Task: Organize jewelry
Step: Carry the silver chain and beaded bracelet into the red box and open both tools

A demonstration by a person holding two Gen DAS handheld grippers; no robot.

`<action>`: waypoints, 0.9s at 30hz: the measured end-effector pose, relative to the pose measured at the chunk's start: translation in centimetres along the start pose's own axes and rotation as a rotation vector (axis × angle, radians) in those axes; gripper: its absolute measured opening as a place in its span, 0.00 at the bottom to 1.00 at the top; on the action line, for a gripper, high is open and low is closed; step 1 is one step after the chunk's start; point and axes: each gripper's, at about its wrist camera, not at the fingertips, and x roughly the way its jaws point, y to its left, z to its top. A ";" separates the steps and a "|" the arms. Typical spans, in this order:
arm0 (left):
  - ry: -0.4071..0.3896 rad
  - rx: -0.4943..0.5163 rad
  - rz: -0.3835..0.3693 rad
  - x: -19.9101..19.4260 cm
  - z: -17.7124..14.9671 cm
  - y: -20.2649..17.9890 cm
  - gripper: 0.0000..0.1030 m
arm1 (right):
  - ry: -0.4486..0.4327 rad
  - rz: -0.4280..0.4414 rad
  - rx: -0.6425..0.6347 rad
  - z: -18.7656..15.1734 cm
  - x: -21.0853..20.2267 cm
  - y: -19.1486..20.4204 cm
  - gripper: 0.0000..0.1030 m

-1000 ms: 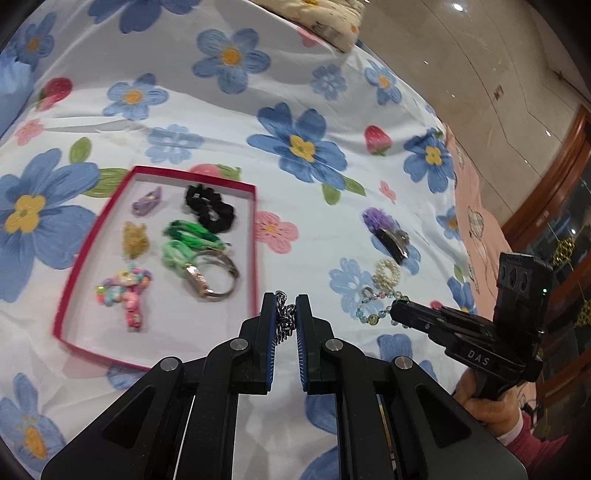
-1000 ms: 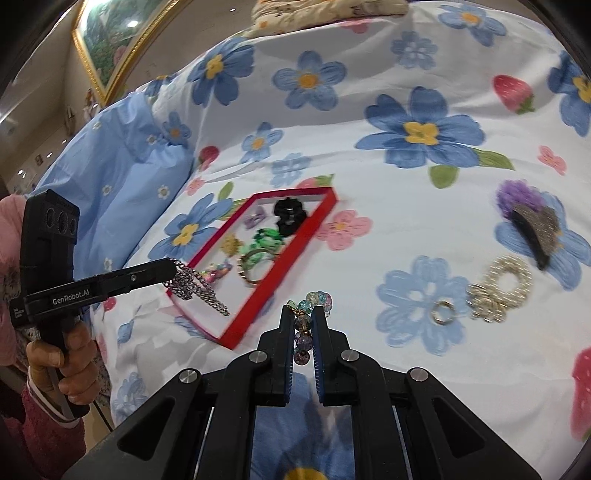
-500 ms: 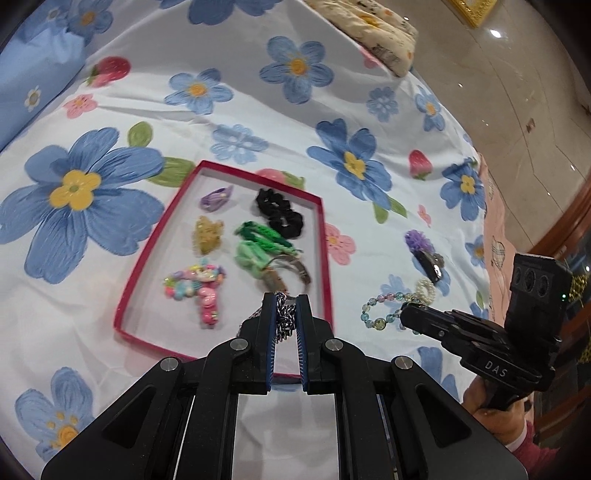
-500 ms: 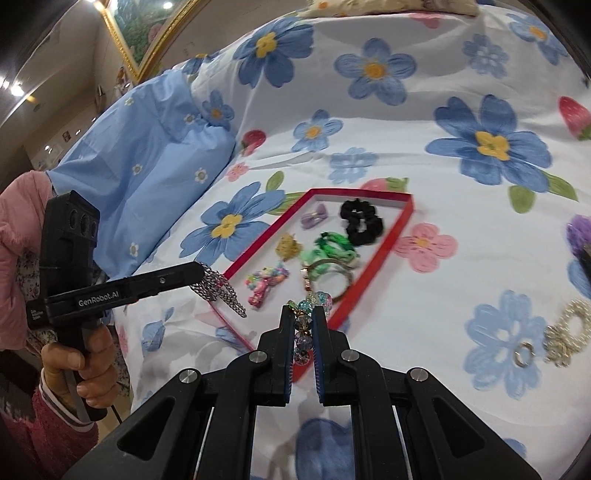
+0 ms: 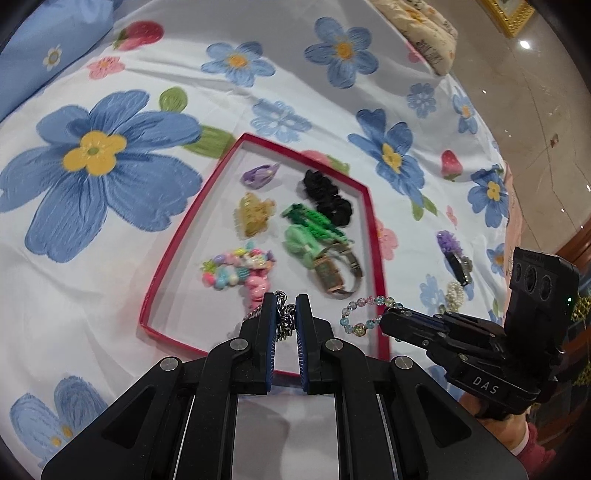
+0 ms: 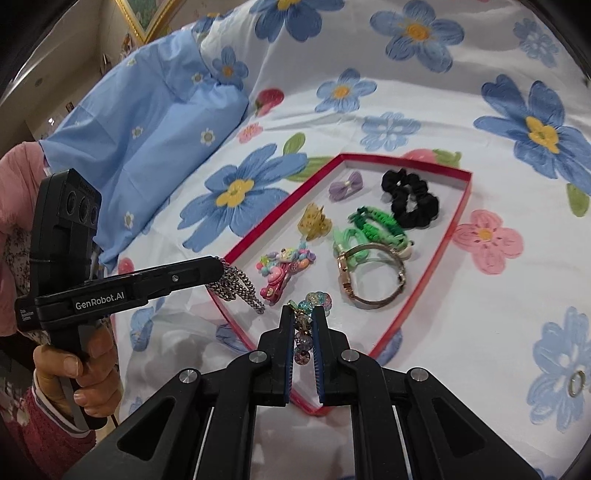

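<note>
A red-rimmed tray [image 5: 373, 221] [image 6: 439, 266] lies on the flowered bedsheet. It holds a black scrunchie [image 5: 327, 197], green bands [image 5: 314, 225], a watch [image 6: 369, 277], a yellow claw clip [image 5: 253, 214], a purple bow [image 6: 345, 189] and a colourful bead piece [image 5: 236, 267]. My left gripper [image 5: 286, 314] is shut on a silver chain [image 6: 236, 286], which hangs over the tray's near left corner. My right gripper [image 6: 304, 321] is shut on a pastel bead bracelet [image 5: 364, 314], held over the tray's near edge.
On the sheet right of the tray lie a purple hair clip [image 5: 452, 251], a pearl bracelet [image 5: 454, 293] and a small ring [image 6: 575, 382]. A blue pillow [image 6: 147, 122] lies at the left. A beige cushion [image 5: 424, 26] and tiled floor are beyond the bed.
Both grippers have moved left toward the tray, carrying the chain and the bead bracelet. The tray now sits closer, with both pieces over its near edge.
</note>
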 end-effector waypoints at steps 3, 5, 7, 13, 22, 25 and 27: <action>0.016 -0.019 0.011 0.7 -0.2 1.2 0.08 | 0.035 0.000 -0.002 0.0 1.3 -0.1 0.08; 0.023 -0.032 0.018 1.0 -0.4 1.9 0.08 | 0.057 -0.002 -0.001 -0.1 2.2 -0.2 0.08; 0.033 -0.041 0.029 1.4 -0.6 2.5 0.08 | 0.081 -0.007 0.000 -0.2 2.9 -0.4 0.08; 0.067 -0.048 0.060 2.6 -0.9 3.3 0.08 | 0.132 -0.034 0.005 -0.5 4.5 -0.9 0.08; 0.092 -0.004 0.114 3.7 -0.8 3.0 0.08 | 0.169 -0.088 -0.053 -0.2 5.1 -0.4 0.08; 0.095 0.001 0.121 3.8 -0.8 2.9 0.09 | 0.186 -0.099 -0.071 -0.1 5.3 -0.2 0.09; 0.096 0.006 0.129 3.8 -0.9 2.8 0.08 | 0.195 -0.102 -0.078 0.0 5.5 -0.2 0.09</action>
